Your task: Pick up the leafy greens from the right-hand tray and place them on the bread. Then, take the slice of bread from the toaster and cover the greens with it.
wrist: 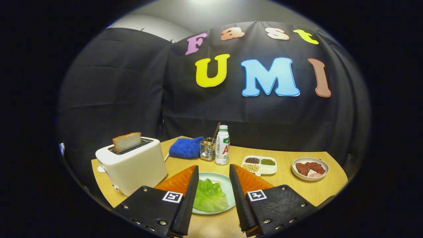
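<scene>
My gripper (214, 172) is open, its two black-and-orange fingers (185, 185) spread wide with nothing held. Between and just below them lies a pale green plate (228, 185) carrying a leaf of green lettuce (209, 196); a sliver of bread (216, 182) peeks out from under the leaf's far edge. To the left of the fingers stands a white toaster (134, 165) with a slice of toast (126, 141) sticking up out of its slot.
Beyond the plate stand a white bottle (222, 145), a small wire holder (207, 148) and a blue oven mitt (185, 147). Further right are a divided tray of beans (259, 165) and a bowl of meat (310, 168). The wooden table (287, 185) ends near the fingers.
</scene>
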The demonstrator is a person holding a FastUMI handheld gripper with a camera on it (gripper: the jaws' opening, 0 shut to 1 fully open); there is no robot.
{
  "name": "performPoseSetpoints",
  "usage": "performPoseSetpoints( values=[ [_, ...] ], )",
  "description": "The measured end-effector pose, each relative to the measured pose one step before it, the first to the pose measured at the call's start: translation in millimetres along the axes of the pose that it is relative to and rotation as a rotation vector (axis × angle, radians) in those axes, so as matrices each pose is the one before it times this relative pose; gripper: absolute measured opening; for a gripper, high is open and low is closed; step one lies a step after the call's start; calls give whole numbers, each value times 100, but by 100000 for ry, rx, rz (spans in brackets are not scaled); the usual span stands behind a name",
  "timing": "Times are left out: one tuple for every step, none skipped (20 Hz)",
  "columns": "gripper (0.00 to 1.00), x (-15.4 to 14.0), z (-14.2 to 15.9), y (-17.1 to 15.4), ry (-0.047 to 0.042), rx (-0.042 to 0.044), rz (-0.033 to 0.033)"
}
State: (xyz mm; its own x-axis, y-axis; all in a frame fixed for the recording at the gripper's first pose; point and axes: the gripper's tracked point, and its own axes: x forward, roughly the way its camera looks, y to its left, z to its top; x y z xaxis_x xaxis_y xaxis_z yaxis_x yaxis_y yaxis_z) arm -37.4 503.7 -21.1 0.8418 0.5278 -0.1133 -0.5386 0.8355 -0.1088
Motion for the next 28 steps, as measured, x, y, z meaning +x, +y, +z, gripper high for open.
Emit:
performPoseSetpoints(
  values=[
    [57, -45, 153, 452, -622, -922, -44],
    [57, 126, 61, 393, -465, -236, -177],
    [57, 35, -213, 244, 99, 613, -447],
    [57, -71, -84, 456, 153, 1695, -138],
    [57, 64, -129, 596, 166, 2389, -165],
    [57, 15, 83, 713, -325, 1959, 252],
    [57, 42, 166, 732, -330, 1315, 222],
    [57, -35, 235, 703, -635, 295, 225],
    [57, -40, 288, 801, -972, 267, -87],
    [57, 34, 226, 895, -663, -17, 229],
    [57, 35, 173, 808, -261, 244, 68],
    [57, 53, 139, 902, 37, 346, 431],
    [57, 77, 7, 1087, 239, -237, 596],
    [57, 18, 68, 914, 203, -649, 776],
    [57, 126, 133, 1281, -313, -696, 2042],
    [57, 212, -1, 1311, -400, -958, 1789],
    [57, 91, -111, 929, 309, -606, 1139],
    [57, 168, 60, 1107, 188, -331, 1462],
    [57, 223, 144, 1298, -19, 854, 1187],
    [57, 394, 43, 1343, 415, 1354, 1719],
    [57, 469, 43, 1571, 531, 1633, 2169],
    [57, 499, -28, 1100, 813, 275, 1361],
    [57, 487, -35, 997, 827, -1034, 1068],
    [57, 314, -97, 942, 38, -1775, 639],
    [57, 349, -73, 609, 207, -1608, 136],
    [57, 352, -156, 456, 127, -882, 401],
    [57, 512, -392, 707, 379, -129, 693],
    [57, 508, -176, 526, 314, -250, 262]
  ],
)
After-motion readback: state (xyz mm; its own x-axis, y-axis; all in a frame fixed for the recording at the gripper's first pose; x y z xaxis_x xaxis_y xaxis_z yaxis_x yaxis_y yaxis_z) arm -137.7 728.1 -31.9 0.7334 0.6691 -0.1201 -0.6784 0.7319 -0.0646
